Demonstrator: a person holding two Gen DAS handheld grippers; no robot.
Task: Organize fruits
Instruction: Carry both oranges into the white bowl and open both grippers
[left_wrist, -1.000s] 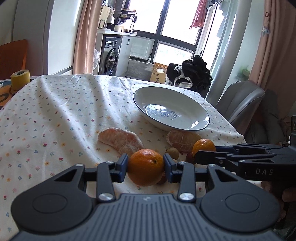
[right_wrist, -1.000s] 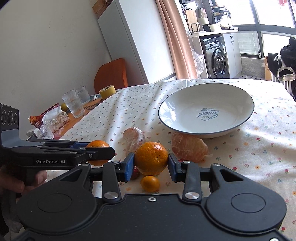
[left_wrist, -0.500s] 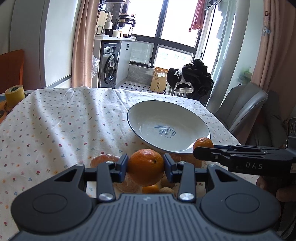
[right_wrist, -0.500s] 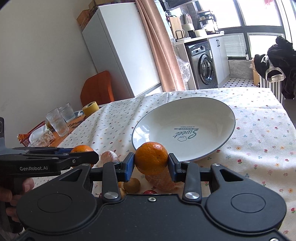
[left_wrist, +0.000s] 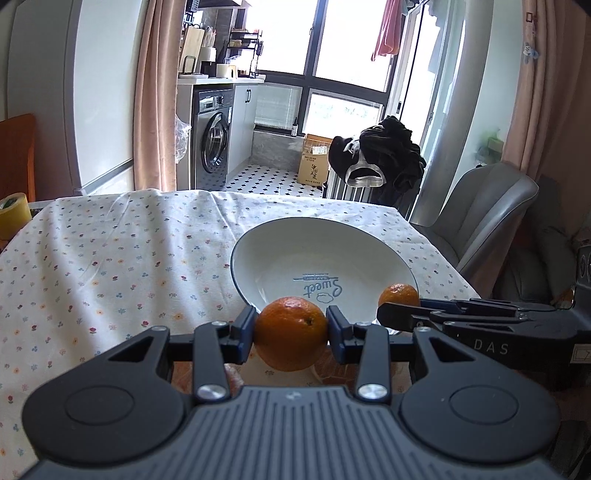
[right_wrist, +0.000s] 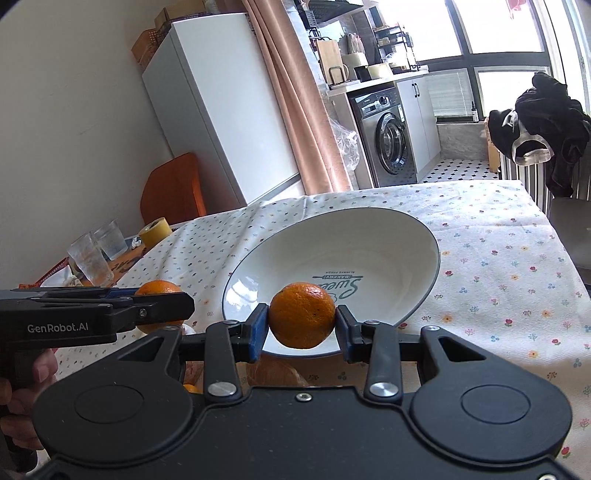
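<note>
My left gripper (left_wrist: 291, 332) is shut on an orange (left_wrist: 291, 338), held in the air at the near rim of a white plate (left_wrist: 295, 254) with blue lettering. My right gripper (right_wrist: 302, 325) is shut on a second orange (right_wrist: 302, 314), raised over the near edge of the same plate (right_wrist: 369, 251). In the left wrist view the right gripper comes in from the right with its orange (left_wrist: 399, 294) showing. The right wrist view shows the left gripper at the left with its orange (right_wrist: 157, 290). Peeled fruit (right_wrist: 273, 373) lies on the cloth below, mostly hidden by the grippers.
A flowered tablecloth (left_wrist: 110, 266) covers the table. Two glasses (right_wrist: 92, 254) and a yellow tape roll (right_wrist: 155, 232) stand at the table's left end. A grey chair (left_wrist: 487, 214) stands at the right side. A hand (right_wrist: 22, 384) holds the left gripper's handle.
Both grippers have risen with their oranges and moved forward toward the plate. The loose fruit on the cloth has dropped out of sight beneath them.
</note>
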